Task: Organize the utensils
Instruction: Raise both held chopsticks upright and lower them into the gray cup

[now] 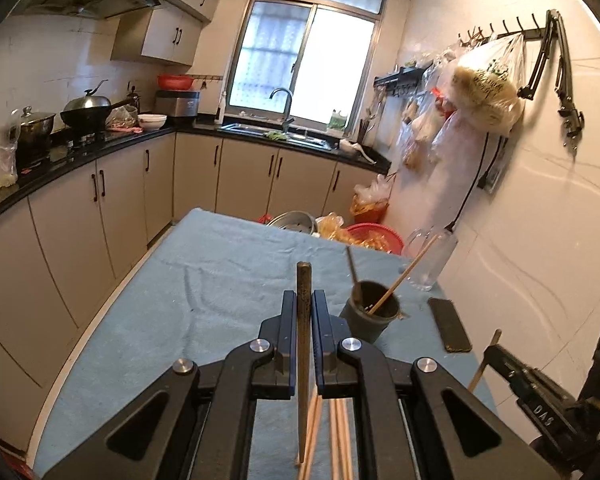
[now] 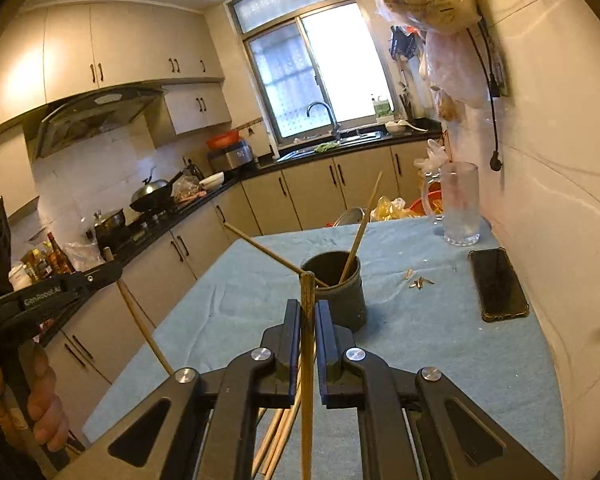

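My left gripper (image 1: 304, 296) is shut on a dark-tipped chopstick (image 1: 303, 344) that stands nearly upright between its pads, above the blue cloth. In the right wrist view my right gripper (image 2: 308, 305) is shut on a pale wooden chopstick (image 2: 307, 380), also nearly upright. Just beyond both grippers stands a dark cup (image 1: 374, 316) (image 2: 340, 300) holding two leaning chopsticks (image 2: 362, 228). Several loose chopsticks (image 1: 340, 440) (image 2: 278, 436) lie on the cloth below the grippers. Each gripper shows in the other's view: the right gripper (image 1: 491, 351) at the right edge and the left gripper (image 2: 114, 269) at the left edge, each with its stick.
The table (image 1: 204, 264) carries a blue cloth. A black phone (image 2: 500, 284) and a glass mug (image 2: 460, 204) stand by the tiled wall at right. Small bits (image 2: 420, 281) lie next to the cup. A hand (image 2: 44, 412) holds the left gripper. Kitchen counters run behind.
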Demonstrator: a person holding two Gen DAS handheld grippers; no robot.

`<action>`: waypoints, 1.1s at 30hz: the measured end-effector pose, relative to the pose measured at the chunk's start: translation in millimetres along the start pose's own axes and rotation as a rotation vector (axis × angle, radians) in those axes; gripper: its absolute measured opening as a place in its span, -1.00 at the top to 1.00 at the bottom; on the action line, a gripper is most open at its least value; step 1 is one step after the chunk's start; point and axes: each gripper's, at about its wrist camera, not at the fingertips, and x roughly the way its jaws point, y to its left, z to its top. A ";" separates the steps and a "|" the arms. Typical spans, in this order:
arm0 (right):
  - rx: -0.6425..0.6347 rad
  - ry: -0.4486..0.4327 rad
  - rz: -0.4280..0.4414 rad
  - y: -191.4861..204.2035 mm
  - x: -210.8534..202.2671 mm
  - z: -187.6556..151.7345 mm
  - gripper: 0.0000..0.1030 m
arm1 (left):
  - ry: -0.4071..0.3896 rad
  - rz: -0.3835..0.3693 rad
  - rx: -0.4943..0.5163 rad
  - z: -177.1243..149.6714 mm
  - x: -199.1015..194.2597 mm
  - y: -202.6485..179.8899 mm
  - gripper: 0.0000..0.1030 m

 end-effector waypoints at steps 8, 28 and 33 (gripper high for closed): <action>0.020 -0.043 0.018 -5.6 -7.9 15.2 0.84 | -0.075 -0.069 0.020 23.1 -12.5 -21.0 0.87; 0.055 -0.242 0.000 -24.5 10.7 116.2 0.84 | -0.193 -0.097 0.059 88.3 59.3 -78.8 0.87; 0.067 -0.303 -0.017 -27.8 26.7 138.8 0.84 | -0.224 -0.070 0.070 92.5 79.2 -84.6 0.87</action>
